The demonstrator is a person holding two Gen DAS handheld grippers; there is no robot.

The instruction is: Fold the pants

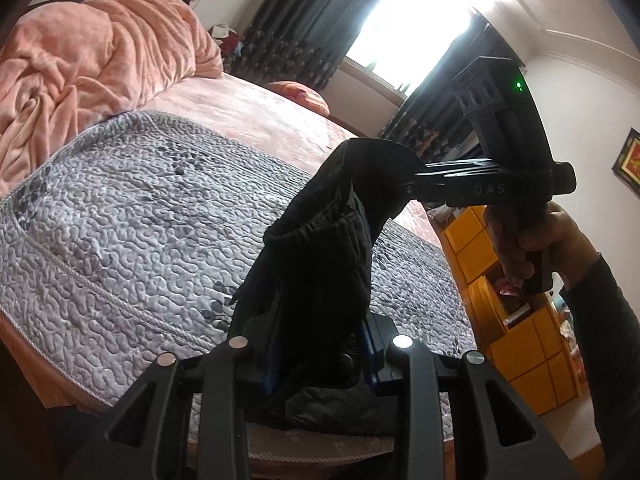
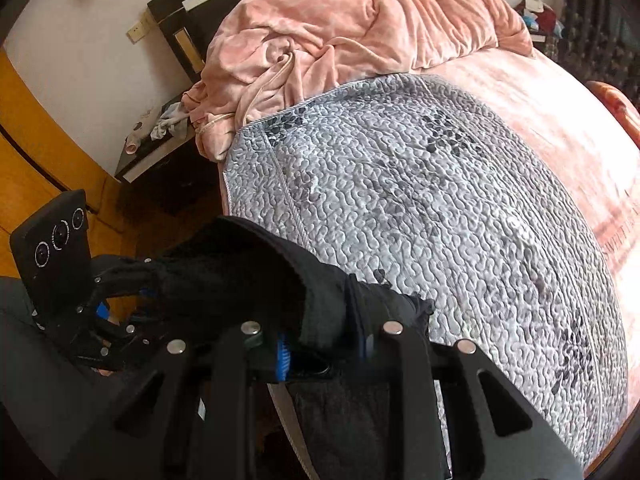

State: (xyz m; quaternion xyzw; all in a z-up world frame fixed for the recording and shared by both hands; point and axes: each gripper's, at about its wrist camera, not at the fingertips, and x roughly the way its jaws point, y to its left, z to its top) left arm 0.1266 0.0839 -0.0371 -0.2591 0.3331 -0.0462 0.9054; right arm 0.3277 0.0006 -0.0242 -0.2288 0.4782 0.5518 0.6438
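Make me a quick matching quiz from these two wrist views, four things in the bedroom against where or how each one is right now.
Things:
1. pants
2. pink blanket
3. grey quilt
4. left gripper

States:
A. bunched up near the headboard
B. spread flat over the bed
C. hanging between both grippers
D. shut on black fabric

Pairs: 1-C, 2-A, 3-B, 4-D
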